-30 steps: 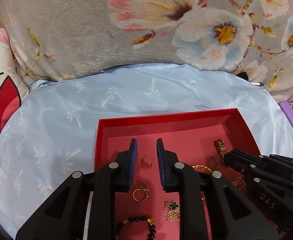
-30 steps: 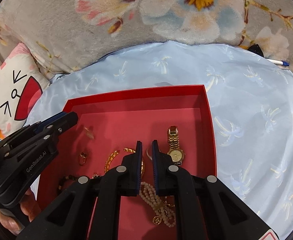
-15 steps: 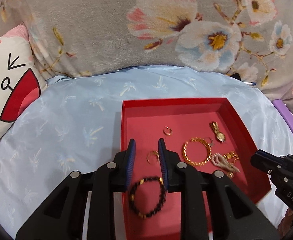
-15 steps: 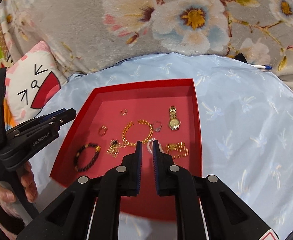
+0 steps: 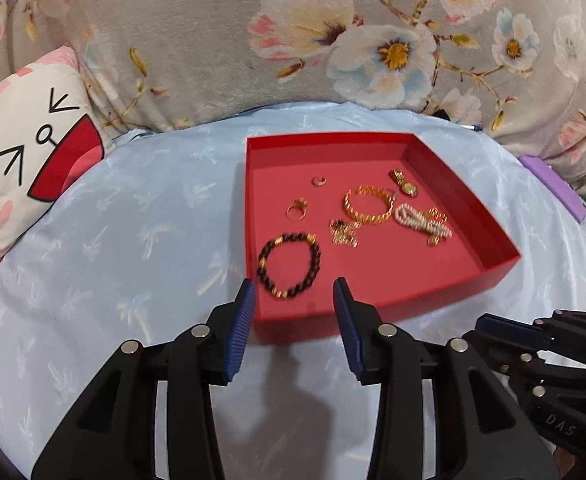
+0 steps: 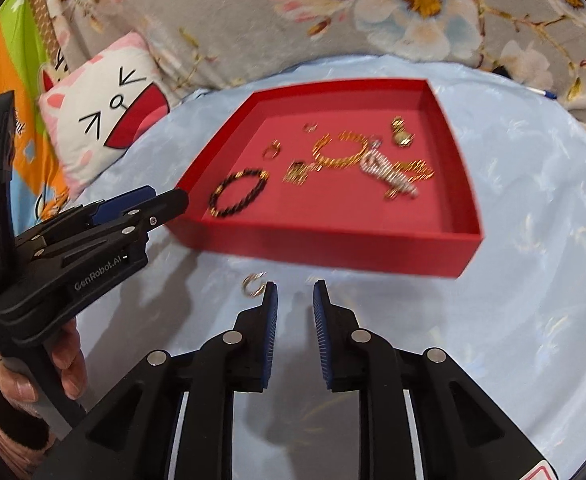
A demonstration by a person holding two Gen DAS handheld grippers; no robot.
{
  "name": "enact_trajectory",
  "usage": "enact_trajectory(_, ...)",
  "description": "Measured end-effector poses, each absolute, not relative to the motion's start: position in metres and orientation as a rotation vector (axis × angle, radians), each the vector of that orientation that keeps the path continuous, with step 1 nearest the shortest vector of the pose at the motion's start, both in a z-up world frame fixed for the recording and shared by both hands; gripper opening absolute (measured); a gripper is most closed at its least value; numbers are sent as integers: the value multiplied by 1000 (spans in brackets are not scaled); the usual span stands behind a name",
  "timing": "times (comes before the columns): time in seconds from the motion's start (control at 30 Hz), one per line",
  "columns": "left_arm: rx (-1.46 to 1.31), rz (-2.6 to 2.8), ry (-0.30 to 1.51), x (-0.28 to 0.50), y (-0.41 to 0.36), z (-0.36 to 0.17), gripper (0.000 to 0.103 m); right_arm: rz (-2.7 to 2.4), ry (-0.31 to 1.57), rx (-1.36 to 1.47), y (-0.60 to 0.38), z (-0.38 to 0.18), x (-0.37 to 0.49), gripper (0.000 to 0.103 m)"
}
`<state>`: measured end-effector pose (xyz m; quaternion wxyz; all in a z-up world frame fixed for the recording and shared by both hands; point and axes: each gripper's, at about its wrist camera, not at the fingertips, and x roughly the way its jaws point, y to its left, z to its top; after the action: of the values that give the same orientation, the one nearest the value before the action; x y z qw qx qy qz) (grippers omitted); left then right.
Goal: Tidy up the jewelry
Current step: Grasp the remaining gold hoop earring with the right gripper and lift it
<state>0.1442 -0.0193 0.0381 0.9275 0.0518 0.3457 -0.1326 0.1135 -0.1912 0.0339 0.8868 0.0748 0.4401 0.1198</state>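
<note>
A red tray [image 5: 373,314] lies on light blue cloth. It holds a black bead bracelet [image 5: 289,264], a gold chain bracelet [image 5: 369,208], a pearl bracelet [image 5: 417,218], a gold watch [image 5: 404,184], two rings and a clover pendant. My left gripper [image 5: 293,292] hovers at the tray's near left corner; its jaws are opening with nothing between them. My right gripper [image 6: 295,292] hangs over the cloth in front of the tray [image 6: 333,248], its jaws opening and empty. A small gold ring [image 6: 254,283] lies on the cloth just left of its left finger.
A cat-face cushion [image 5: 33,160] lies to the left, and a grey floral blanket [image 5: 333,40] is bunched behind the tray. A purple object [image 5: 553,188] sits at the right edge, a pen [image 6: 541,94] at the back right. A hand [image 6: 65,360] holds the left gripper.
Both grippers have drawn back from over the tray to the cloth in front of it. Both pairs of jaws have widened. A gold ring has come into the right wrist view.
</note>
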Motion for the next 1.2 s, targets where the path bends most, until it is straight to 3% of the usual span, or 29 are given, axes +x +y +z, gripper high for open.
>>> enact_trajectory(0.77,61,-217,809,140,8,-5,38,240,955,69,-139,4,136,21)
enact_trajectory(0.87,67,-215,805,140,8,-5,39,223,947,43,-137,3,134,14)
enact_trajectory(1.2,67,-215,807,140,7,-5,39,216,943,70,-147,4,130,13)
